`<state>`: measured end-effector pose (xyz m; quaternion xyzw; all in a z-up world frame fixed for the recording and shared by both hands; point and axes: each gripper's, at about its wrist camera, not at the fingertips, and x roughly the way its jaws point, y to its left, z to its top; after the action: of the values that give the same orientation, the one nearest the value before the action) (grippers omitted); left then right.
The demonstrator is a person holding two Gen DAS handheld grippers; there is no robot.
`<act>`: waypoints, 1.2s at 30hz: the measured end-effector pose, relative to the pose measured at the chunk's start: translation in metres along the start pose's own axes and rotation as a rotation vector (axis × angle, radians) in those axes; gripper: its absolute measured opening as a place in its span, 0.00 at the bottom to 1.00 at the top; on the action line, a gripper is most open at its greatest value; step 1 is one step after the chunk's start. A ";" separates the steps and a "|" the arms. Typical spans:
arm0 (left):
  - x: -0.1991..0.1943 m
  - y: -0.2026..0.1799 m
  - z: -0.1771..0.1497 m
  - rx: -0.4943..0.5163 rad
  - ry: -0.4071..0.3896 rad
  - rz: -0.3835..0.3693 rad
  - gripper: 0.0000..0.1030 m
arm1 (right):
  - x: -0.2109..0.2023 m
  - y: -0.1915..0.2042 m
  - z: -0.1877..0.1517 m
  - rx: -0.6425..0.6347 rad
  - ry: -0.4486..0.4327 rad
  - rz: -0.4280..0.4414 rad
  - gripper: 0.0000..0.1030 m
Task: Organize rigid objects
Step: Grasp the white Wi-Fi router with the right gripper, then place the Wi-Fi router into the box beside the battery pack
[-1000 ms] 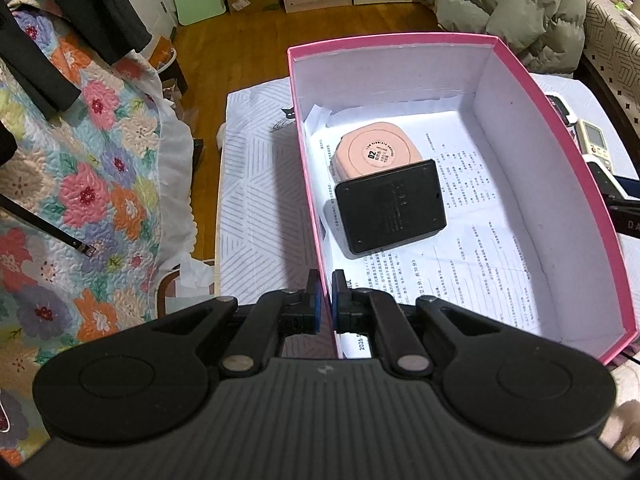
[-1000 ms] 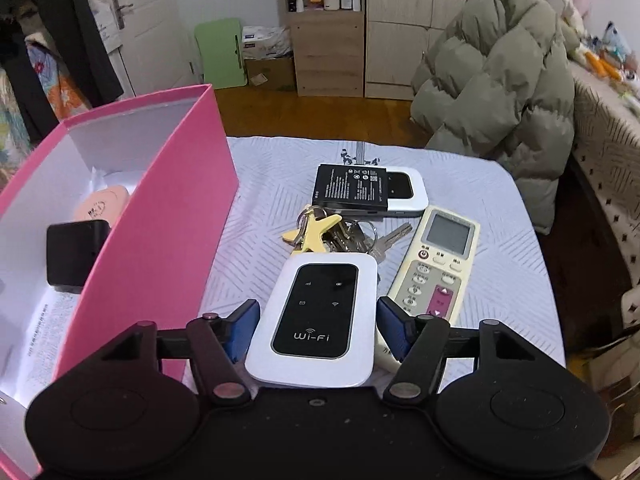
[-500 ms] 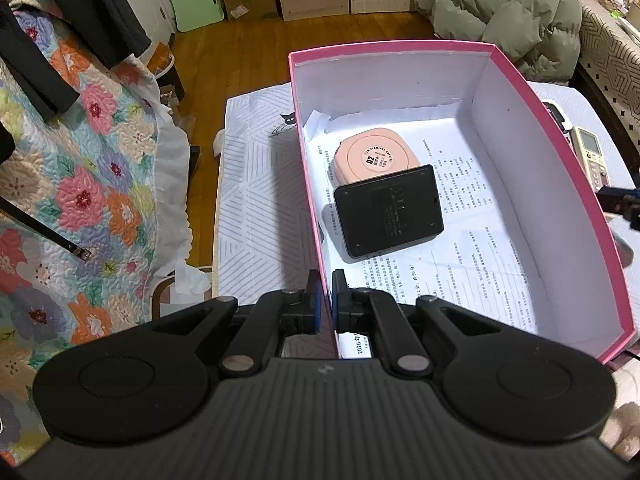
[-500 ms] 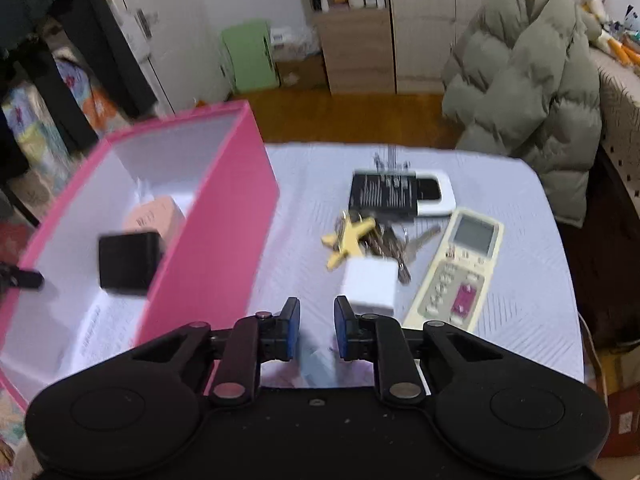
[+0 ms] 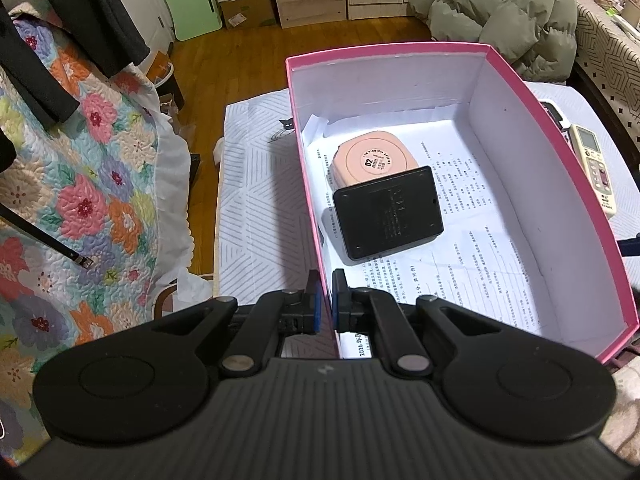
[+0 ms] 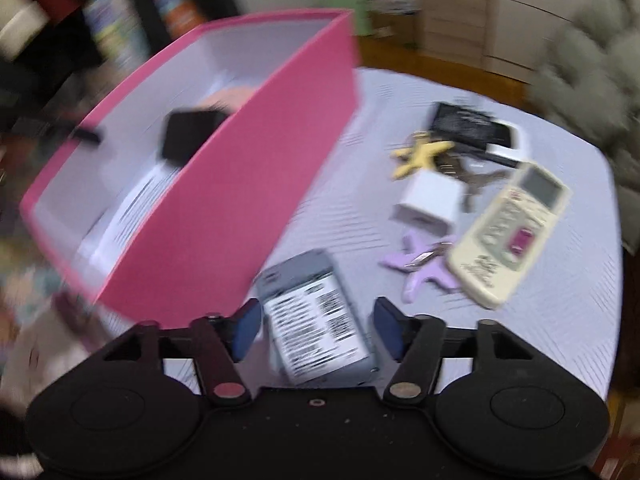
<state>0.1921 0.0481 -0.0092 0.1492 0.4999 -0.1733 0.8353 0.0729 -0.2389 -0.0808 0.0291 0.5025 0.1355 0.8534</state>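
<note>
Layout: box on table, loose items to its right.
In box (image 5: 520, 152): 2 items, square device (image 5: 388, 212) leaning on round case (image 5: 374, 160). Right of box: remote (image 6: 508, 232), charger cube (image 6: 428, 204), keys (image 6: 420, 154), labelled device (image 6: 316, 320) nearest.

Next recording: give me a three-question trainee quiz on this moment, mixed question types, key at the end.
1. True or false: the left gripper is clamped on the near wall of the pink box.
2. Which item lies between the right gripper fingers? A) remote control B) labelled grey device C) white charger
3. Fill in: inside the box, the black pad leans on the ____ round case.

Key: 1 true; 2 B; 3 peach
</note>
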 end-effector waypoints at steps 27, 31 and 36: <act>0.000 -0.002 -0.001 0.001 -0.002 0.016 0.03 | -0.040 0.057 0.116 0.114 -0.184 0.224 0.63; 0.000 -0.002 0.000 -0.008 0.005 0.010 0.03 | 0.044 0.070 0.142 0.240 0.085 0.252 0.63; -0.001 0.000 -0.001 -0.017 0.007 0.008 0.03 | 0.101 0.079 0.145 0.357 0.236 0.254 0.64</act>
<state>0.1909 0.0484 -0.0088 0.1446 0.5037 -0.1653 0.8355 0.2287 -0.1241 -0.0799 0.2262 0.6069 0.1534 0.7463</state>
